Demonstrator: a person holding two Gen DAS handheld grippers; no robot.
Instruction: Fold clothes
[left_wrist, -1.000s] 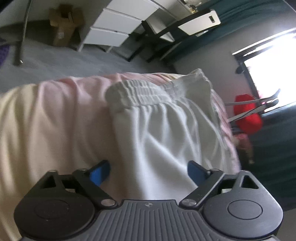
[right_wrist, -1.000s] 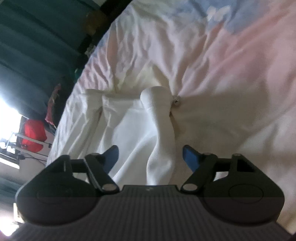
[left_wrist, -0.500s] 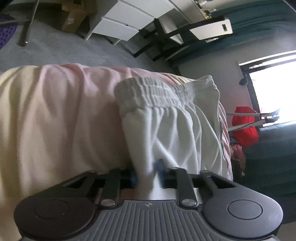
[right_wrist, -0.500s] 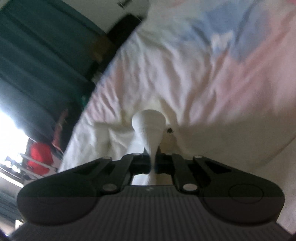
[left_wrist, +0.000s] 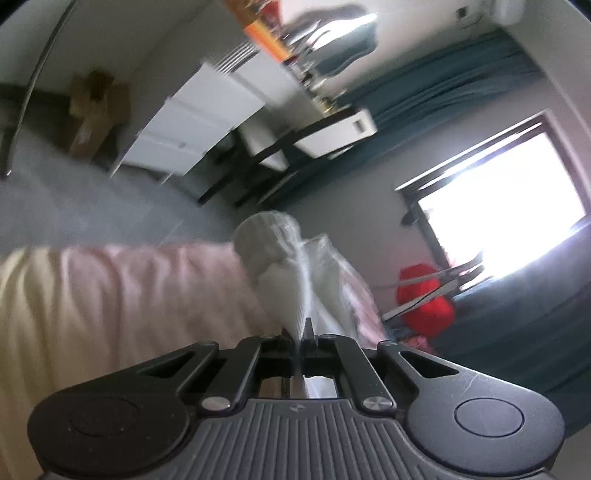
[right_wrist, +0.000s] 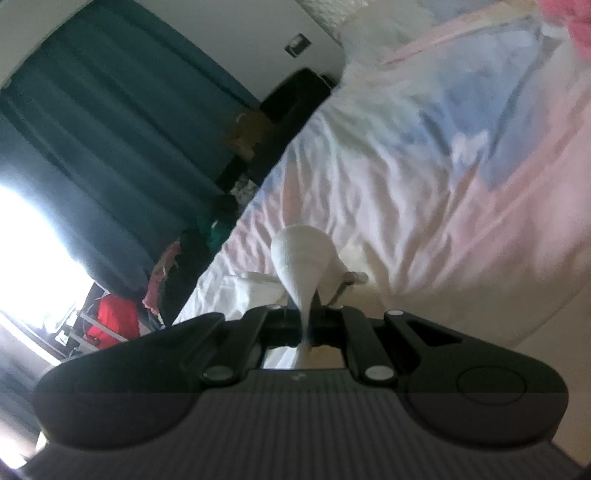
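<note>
White shorts (left_wrist: 284, 266) with an elastic waistband are bunched up and lifted off the bed. My left gripper (left_wrist: 300, 334) is shut on their fabric, and the gathered waistband sticks up ahead of the jaws. In the right wrist view the same white shorts (right_wrist: 301, 258) rise in a cone from my right gripper (right_wrist: 307, 314), which is shut on them. A drawstring end (right_wrist: 354, 277) hangs to the right of the fabric. The rest of the garment is hidden below both grippers.
The bed sheet (right_wrist: 424, 184), pink, cream and pale blue, spreads below both grippers; its edge (left_wrist: 110, 295) shows in the left view. Beyond it are grey floor, white drawers (left_wrist: 192, 129), a cardboard box (left_wrist: 96, 110), a bright window (left_wrist: 498, 206), teal curtains (right_wrist: 92, 129) and a red object (left_wrist: 424, 295).
Both grippers closed on the white shorts and then lifted them off the bed. The fabric now bunches in a cone at each pair of jaws, and both cameras have tilted up.
</note>
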